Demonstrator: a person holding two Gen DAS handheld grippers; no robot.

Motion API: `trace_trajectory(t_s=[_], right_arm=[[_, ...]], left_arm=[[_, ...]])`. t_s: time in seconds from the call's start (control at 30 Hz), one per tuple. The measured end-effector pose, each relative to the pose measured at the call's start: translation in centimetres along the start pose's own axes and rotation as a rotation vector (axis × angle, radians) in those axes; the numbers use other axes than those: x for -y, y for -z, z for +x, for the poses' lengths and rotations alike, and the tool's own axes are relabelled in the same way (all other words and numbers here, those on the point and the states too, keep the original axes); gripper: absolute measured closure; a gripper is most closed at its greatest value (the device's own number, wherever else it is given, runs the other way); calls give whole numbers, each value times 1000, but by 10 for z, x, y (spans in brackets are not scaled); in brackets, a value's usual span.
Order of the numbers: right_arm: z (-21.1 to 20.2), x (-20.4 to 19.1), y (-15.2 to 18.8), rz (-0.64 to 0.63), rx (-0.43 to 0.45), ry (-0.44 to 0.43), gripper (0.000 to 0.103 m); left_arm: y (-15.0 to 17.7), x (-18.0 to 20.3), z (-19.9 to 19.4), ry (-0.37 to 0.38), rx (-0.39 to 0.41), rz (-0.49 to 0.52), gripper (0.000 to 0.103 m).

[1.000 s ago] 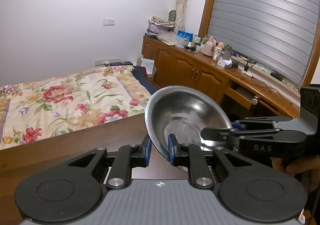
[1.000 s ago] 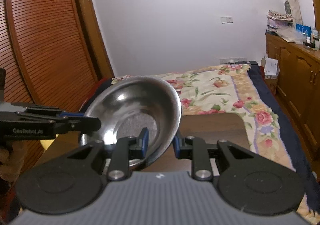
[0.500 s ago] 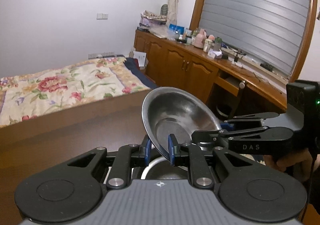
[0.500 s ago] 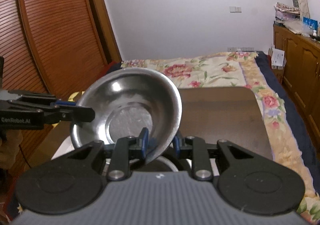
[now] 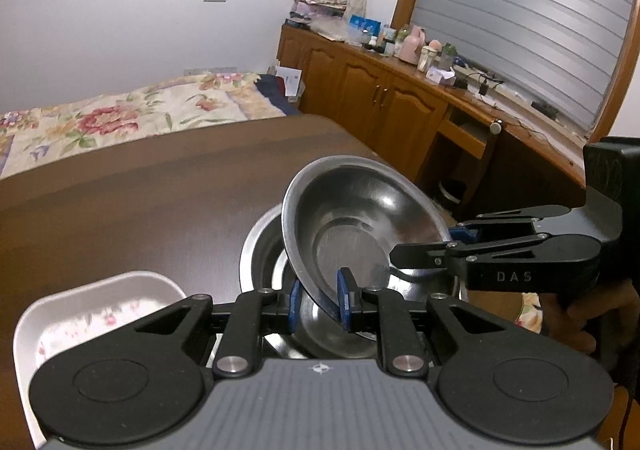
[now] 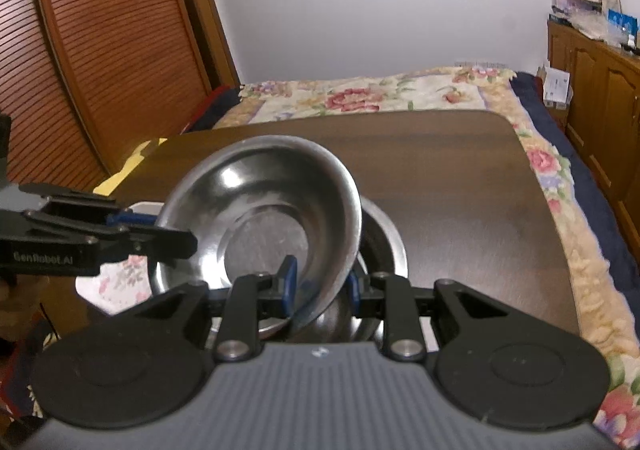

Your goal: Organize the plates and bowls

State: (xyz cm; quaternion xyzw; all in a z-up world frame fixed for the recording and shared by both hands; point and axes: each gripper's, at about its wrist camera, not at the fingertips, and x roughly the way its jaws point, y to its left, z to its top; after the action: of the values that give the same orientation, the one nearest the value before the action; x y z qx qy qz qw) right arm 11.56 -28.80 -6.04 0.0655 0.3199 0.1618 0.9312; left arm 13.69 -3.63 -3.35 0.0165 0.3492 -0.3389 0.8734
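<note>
We hold 1 steel bowl (image 5: 360,226) between both claws, tilted, at the lower centre of each frame. Our left claw (image 5: 319,300) pinches the near rim with its blue pads (image 5: 343,298), and our right claw (image 6: 319,288) pinches the opposite rim; in the left wrist view the right claw reaches in from the right edge of the frame, gripping the bowl's far side. Just below the held bowl sits a second steel bowl (image 5: 256,250) on the dark wooden surface (image 5: 140,209); we cannot tell whether the 2 touch. A white floral dish (image 5: 96,310) lies beside it at the lower left of the left wrist view. A flowered bed (image 6: 360,97) fills the upper middle of the right wrist view.
</note>
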Motion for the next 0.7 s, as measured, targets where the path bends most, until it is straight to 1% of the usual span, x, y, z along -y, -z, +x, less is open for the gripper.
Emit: trace_trajectory(t_s=[0.2,0.53,0.7], right_arm=[[2,-4,2,-15,4,12,76],[5,-10,7,-95,27,74,76],[5,-8,7,-108,35,89,74]], left_arm=[[7,8,5,-38,-9,30,80],[10,15,15,-69,-30,56,78],[11,18,18,-81,-31,61,78]])
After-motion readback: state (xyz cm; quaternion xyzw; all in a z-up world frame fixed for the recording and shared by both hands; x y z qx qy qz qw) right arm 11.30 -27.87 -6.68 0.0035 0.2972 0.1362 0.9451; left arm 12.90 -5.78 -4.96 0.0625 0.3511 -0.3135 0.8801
